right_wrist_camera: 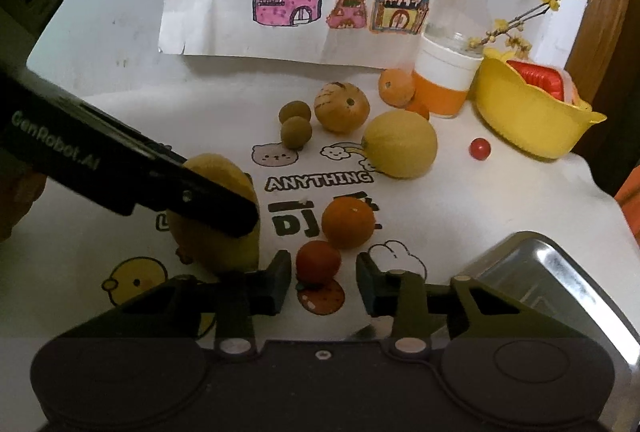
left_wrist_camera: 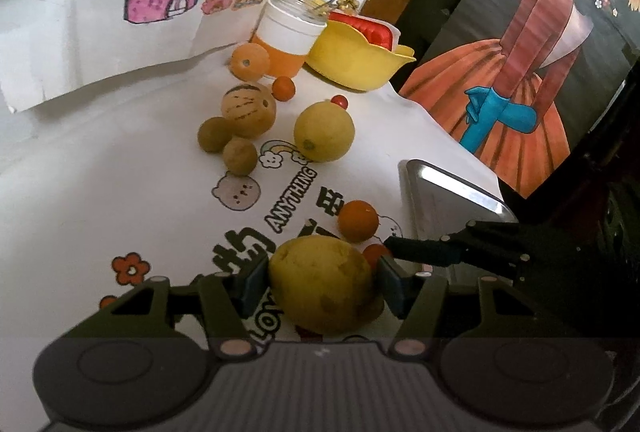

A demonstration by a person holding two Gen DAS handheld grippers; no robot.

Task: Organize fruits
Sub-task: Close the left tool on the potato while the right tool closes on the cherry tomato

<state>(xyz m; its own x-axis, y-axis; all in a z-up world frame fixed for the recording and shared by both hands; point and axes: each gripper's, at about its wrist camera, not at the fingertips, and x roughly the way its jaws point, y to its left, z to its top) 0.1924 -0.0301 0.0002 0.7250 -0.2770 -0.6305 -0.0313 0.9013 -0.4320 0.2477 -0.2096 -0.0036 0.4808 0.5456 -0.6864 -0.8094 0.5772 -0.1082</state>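
1. Lemon point(left_wrist_camera: 326, 282) sits clamped between the left gripper point(left_wrist_camera: 320, 282) fingers, long axis tilted toward eleven o'clock.
2. Right gripper point(right_wrist_camera: 323, 278) gapes around a small red fruit point(right_wrist_camera: 318, 263), untouched.
3. Left finger hides part of the lemon in the right view.
4. White printed tablecloth point(right_wrist_camera: 120, 104); steel tray point(right_wrist_camera: 560, 272) at four o'clock, cut off.

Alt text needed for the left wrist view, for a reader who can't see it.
The left gripper is shut on a large yellow fruit over a white printed tablecloth. The right gripper's fingers reach in beside a small red fruit, near a metal tray. More fruit and a yellow bowl sit behind.
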